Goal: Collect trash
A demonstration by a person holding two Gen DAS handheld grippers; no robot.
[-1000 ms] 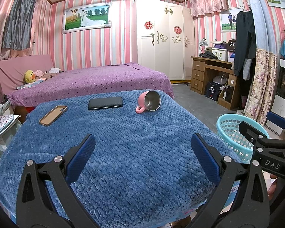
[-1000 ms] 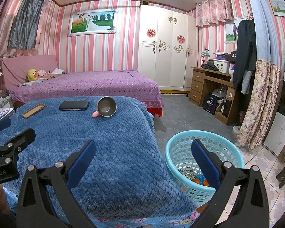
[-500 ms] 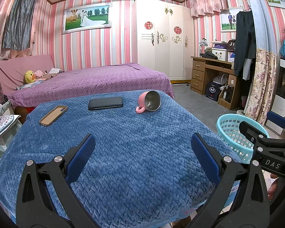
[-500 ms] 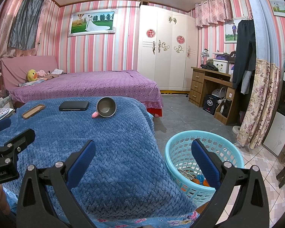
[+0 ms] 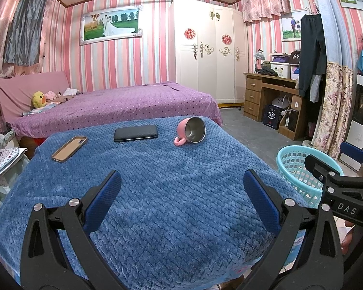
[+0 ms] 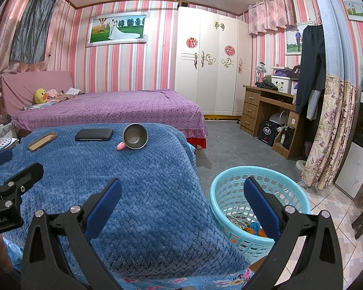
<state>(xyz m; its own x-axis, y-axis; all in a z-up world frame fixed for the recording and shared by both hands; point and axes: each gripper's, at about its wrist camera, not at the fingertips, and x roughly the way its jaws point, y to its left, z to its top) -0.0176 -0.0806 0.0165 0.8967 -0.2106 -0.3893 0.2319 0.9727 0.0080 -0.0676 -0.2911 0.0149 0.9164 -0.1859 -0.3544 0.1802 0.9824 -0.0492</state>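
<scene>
Both grippers hover with fingers spread wide, grasping nothing: the left gripper (image 5: 181, 198) over the counter's (image 5: 171, 193) plush, waffle-woven blue blanket, the right gripper (image 6: 182, 198) at its edge. The perforated turquoise plastic basket (image 6: 232, 188) on the floor holds what looks like orange and blue trash (image 6: 253, 228). "DAS" is printed on the right gripper's body.

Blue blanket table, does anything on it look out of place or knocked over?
Yes. The pink mug lies tipped on its side near the far edge of the blue blanket, its open mouth facing the cameras and handle resting on the fabric. Nothing appears spilled. The black case and the phone case lie flat.
</scene>
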